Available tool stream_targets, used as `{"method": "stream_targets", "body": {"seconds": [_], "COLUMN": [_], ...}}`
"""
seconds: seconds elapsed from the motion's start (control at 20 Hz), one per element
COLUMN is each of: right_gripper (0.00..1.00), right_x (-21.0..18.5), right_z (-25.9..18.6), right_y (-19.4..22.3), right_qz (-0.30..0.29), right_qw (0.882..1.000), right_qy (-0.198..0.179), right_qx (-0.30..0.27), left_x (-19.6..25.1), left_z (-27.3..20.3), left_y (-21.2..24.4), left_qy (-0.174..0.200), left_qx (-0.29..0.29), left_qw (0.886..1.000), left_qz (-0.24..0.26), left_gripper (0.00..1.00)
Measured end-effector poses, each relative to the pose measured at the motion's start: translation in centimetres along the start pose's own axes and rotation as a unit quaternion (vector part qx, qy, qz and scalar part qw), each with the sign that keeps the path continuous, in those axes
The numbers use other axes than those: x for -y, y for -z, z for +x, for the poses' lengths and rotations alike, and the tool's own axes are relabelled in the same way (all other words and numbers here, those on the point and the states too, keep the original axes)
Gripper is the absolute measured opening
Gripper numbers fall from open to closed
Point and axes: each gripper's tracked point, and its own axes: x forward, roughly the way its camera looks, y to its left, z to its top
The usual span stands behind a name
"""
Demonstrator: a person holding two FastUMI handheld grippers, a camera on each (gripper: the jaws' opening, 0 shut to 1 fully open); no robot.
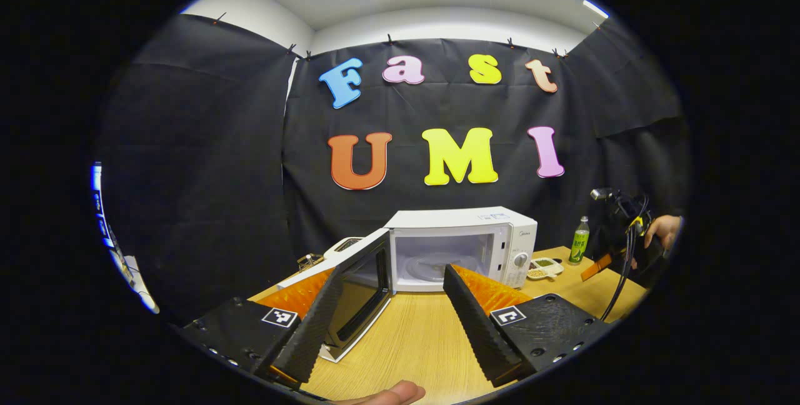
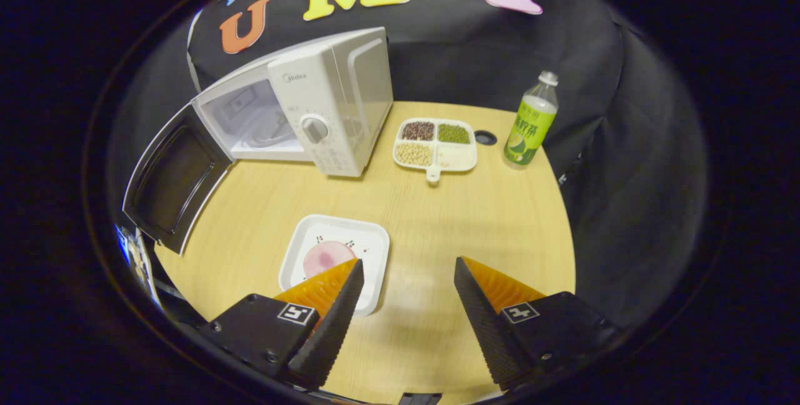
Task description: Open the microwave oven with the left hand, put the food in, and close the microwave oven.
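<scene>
The white microwave (image 1: 462,239) stands on the wooden table with its door (image 1: 359,292) swung wide to the left and its cavity bare. My left gripper (image 1: 395,270) is open just in front of it, its left finger beside the door's free edge, not gripping. In the right gripper view the microwave (image 2: 325,105) and its open door (image 2: 172,186) sit at the far left. A white square plate (image 2: 369,236) with a pink slice of food (image 2: 325,258) lies on the table. My right gripper (image 2: 408,264) hangs open above the plate's right edge, holding nothing.
A divided dish of beans (image 2: 435,144) and a green bottle (image 2: 531,120) stand to the right of the microwave. The table (image 2: 437,217) has a round front edge. A white appliance (image 1: 340,245) sits behind the door. A hand (image 1: 664,230) holds the other gripper (image 1: 597,265) far right.
</scene>
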Motion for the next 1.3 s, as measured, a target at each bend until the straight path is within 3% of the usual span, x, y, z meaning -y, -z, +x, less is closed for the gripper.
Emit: {"method": "stream_targets", "body": {"seconds": [0.1,0.15,0.2,0.25,0.35,0.4,0.55,0.6,0.65,0.7,0.75,0.8,0.85,0.95,1.0,1.05,1.1,1.3], "right_gripper": [0.89,0.77,0.84,0.72,0.67,0.74,0.61,0.40,0.40,0.12,0.10,0.08,0.07,0.04,0.04,0.04,0.00,0.04], "right_x": [0.0,-0.3,-0.7,-1.2,-1.8,-2.0,-3.8,-4.2,-4.6,-4.4,-4.1,-4.0,-4.0,-3.9,-4.0,-3.9,-3.9,-4.6], "right_z": [2.3,3.4,4.3,5.1,6.3,6.8,7.7,7.8,8.2,8.8,8.6,8.6,8.7,8.6,8.4,8.0,7.6,5.1], "right_y": [0.8,1.2,1.6,2.1,2.8,3.0,4.1,4.4,5.1,4.8,4.7,4.7,4.7,4.7,5.0,5.3,5.2,5.2], "right_qz": [0.007,0.011,0.018,0.026,0.036,0.036,0.070,0.074,0.078,0.074,0.076,0.088,0.096,0.110,0.121,0.128,0.132,0.140], "right_qw": [0.999,0.998,0.996,0.994,0.989,0.987,0.973,0.966,0.961,0.961,0.959,0.956,0.953,0.950,0.947,0.946,0.946,0.949], "right_qy": [-0.015,-0.023,-0.033,-0.047,-0.062,-0.069,-0.106,-0.120,-0.131,-0.129,-0.134,-0.138,-0.147,-0.159,-0.160,-0.162,-0.168,-0.179], "right_qx": [-0.040,-0.058,-0.079,-0.100,-0.133,-0.143,-0.195,-0.215,-0.233,-0.232,-0.236,-0.244,-0.246,-0.244,-0.250,-0.248,-0.242,-0.219], "left_x": [0.7,0.9,0.8,1.0,1.5,1.5,1.4,1.2,1.1,1.1,1.1,1.0,0.9,0.8,0.8,0.6,0.4,0.2], "left_z": [0.6,0.8,1.1,1.3,1.5,1.7,2.1,2.2,2.2,2.2,2.2,2.1,2.1,2.1,2.0,1.9,1.9,1.9], "left_y": [-0.4,-0.6,-0.8,-0.9,-1.1,-1.1,-1.1,-0.9,-0.6,-0.7,-0.7,-0.6,-0.5,-0.8,-0.9,-1.0,-1.0,-0.4], "left_qy": [0.010,0.011,0.009,0.007,0.009,0.009,0.006,0.003,0.003,0.001,0.000,-0.002,-0.003,-0.004,-0.004,-0.004,-0.005,-0.001], "left_qx": [-0.001,0.000,0.002,0.003,0.006,0.007,0.004,-0.002,-0.004,-0.003,-0.003,-0.004,-0.002,0.001,0.001,0.003,0.004,-0.005], "left_qw": [1.000,1.000,1.000,1.000,1.000,1.000,1.000,1.000,1.000,1.000,1.000,1.000,1.000,1.000,1.000,1.000,1.000,1.000], "left_qz": [-0.012,-0.012,-0.008,-0.003,0.007,0.008,0.003,-0.001,-0.003,-0.004,-0.004,-0.002,-0.001,-0.003,-0.005,-0.005,-0.005,-0.006], "left_gripper": [0.96,0.96,0.96,0.96,0.95,0.95,0.96,0.96,0.96,0.96,0.88,0.88,0.96,0.96,0.88,0.88,0.95,0.96]}}
